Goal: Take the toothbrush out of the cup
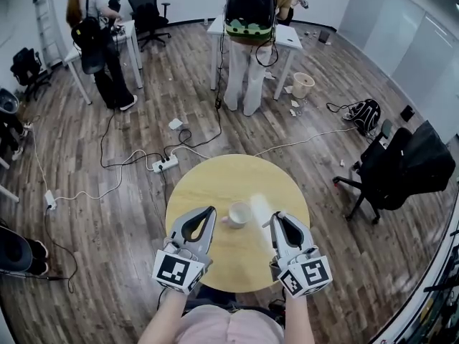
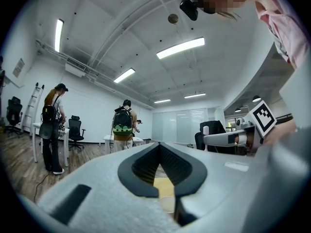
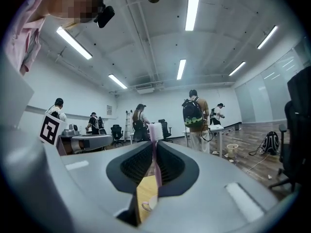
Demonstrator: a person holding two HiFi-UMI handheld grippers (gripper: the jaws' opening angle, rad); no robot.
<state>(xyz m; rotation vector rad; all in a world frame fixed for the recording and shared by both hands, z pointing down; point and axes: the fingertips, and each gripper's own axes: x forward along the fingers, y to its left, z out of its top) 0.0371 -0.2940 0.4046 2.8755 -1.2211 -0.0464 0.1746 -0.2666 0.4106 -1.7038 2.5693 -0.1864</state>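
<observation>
toothbrush (image 3: 155, 131) | gripped by right tool (image 3: 155, 144), blurred in head view | left tool (image 2: 160, 144) closed, empty

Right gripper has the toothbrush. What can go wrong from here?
1. The right gripper is shut on the toothbrush by its thin handle, with the brush head standing well above the jaws. It could pivot or slip on a quick swing.
2. The cup stands free on the table, between the right gripper and the left gripper and close to both. A bump from either might tip it.
</observation>
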